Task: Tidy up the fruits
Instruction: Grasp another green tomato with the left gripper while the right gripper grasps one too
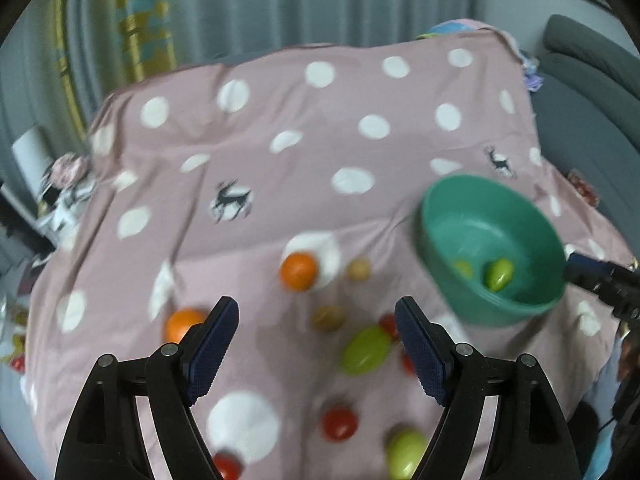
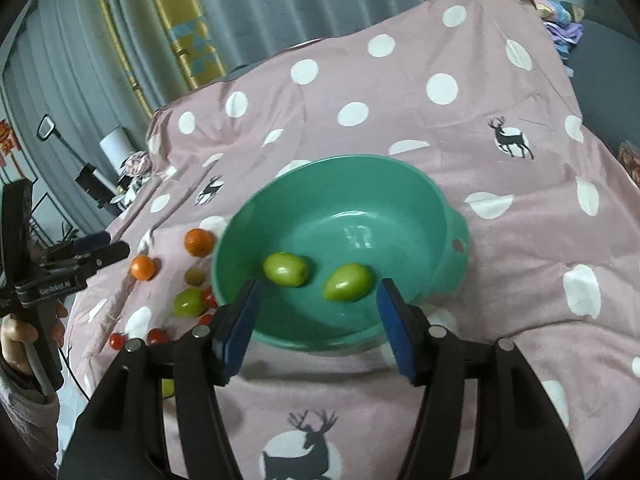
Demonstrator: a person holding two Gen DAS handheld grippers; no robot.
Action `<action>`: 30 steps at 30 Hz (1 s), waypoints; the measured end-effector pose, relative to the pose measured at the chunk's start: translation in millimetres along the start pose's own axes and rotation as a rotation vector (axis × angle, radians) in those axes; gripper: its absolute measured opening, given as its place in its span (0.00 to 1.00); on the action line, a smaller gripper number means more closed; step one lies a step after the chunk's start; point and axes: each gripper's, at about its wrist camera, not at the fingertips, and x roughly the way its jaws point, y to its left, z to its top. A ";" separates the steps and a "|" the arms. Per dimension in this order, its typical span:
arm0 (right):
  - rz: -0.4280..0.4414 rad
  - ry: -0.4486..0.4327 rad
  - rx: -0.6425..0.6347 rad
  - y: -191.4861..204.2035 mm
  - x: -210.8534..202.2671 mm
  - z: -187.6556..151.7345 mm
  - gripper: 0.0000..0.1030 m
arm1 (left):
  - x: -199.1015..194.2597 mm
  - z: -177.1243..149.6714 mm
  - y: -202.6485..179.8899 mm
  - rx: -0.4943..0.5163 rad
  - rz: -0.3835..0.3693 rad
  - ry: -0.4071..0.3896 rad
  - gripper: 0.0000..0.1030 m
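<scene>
With both hand-held grippers, left [image 1: 316, 344] and right [image 2: 318, 320], gaping empty, I judged I should centre the left over the green fruit [image 1: 366, 350] just ahead, then carry it rightward to the bowl [image 1: 432, 216].

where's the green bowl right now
The green bowl sits on the pink dotted cloth just ahead of the right gripper, holding two green fruits, with the loose fruit to its left.
</scene>
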 end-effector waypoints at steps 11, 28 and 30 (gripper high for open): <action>0.106 0.049 -0.114 52.1 -0.4 -11.6 0.60 | -6.2 -64.6 -6.3 0.009 -0.138 0.123 0.78; 0.197 0.175 -0.182 93.3 23.8 -36.9 0.60 | 29.9 -97.2 -45.9 0.079 -0.229 0.245 0.35; 0.205 0.187 -0.189 97.7 28.7 -38.0 0.60 | 29.2 -97.8 -45.7 0.080 -0.231 0.233 0.35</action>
